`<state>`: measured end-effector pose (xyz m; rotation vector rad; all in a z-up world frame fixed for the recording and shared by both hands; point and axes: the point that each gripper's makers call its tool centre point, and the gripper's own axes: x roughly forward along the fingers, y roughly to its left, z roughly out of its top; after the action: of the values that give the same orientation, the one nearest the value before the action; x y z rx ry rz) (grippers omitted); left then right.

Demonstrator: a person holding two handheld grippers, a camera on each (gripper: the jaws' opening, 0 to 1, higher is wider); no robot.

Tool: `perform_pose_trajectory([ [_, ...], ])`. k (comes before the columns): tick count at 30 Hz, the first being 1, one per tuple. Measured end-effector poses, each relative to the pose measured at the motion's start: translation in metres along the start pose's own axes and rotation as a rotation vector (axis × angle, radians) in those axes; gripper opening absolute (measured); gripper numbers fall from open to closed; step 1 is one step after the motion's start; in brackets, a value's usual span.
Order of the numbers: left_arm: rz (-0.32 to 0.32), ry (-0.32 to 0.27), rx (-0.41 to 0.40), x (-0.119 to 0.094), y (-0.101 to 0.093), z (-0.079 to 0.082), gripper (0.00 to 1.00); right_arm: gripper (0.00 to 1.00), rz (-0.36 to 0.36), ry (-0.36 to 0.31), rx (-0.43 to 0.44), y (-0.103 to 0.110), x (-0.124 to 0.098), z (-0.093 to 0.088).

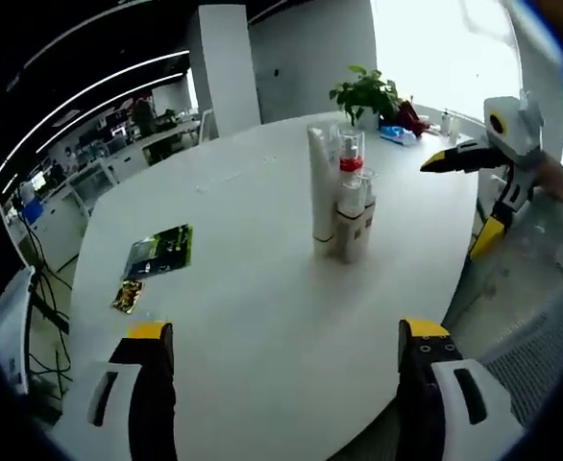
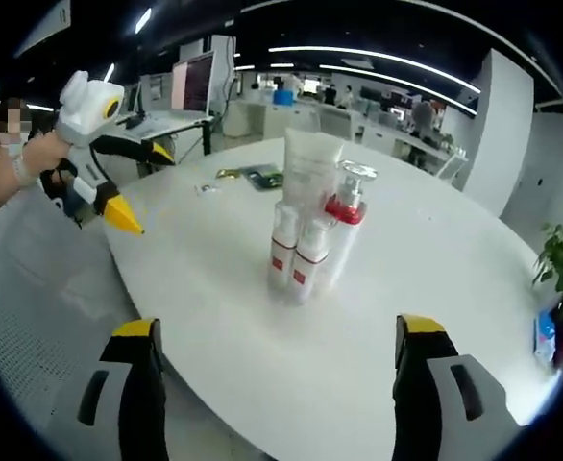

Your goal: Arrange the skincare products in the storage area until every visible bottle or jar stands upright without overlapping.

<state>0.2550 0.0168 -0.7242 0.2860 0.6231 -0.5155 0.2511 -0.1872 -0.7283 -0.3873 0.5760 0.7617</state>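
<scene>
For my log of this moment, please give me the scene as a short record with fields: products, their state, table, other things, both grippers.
products: tall white tube, clear pump bottle with red collar, two small white bottles with red bands
state: all upright, clustered close together
surface: white round table
other things: green packets, potted plant
left gripper: open, holding nothing
right gripper: open, holding nothing

One tube point(image 2: 310, 168), one pump bottle point(image 2: 344, 230), two small bottles point(image 2: 283, 248), two packets point(image 1: 159, 252).

Open office: white pillar point(image 1: 222, 60), ceiling light strips point(image 2: 358, 53), desks point(image 2: 349, 120).
</scene>
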Motion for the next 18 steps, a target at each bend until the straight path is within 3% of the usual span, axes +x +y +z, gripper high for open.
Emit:
perform_pose_trajectory([
  [4,0.001,0.006,-0.021,0.0036,0.0022,-0.0047,0.94,1.00,0.001,-0.006,0.004,0.0002,0.0003,0.0009],
  [8,0.017,0.029,0.011,0.0047,0.0041,-0.0089,0.99,1.00,0.002,-0.020,-0.008,0.0012,0.0017,0.0049],
  [18,0.021,0.017,-0.002,-0.0011,-0.0009,-0.0049,0.99,1.00,0.004,-0.038,-0.028,0.0056,0.0026,0.0086],
])
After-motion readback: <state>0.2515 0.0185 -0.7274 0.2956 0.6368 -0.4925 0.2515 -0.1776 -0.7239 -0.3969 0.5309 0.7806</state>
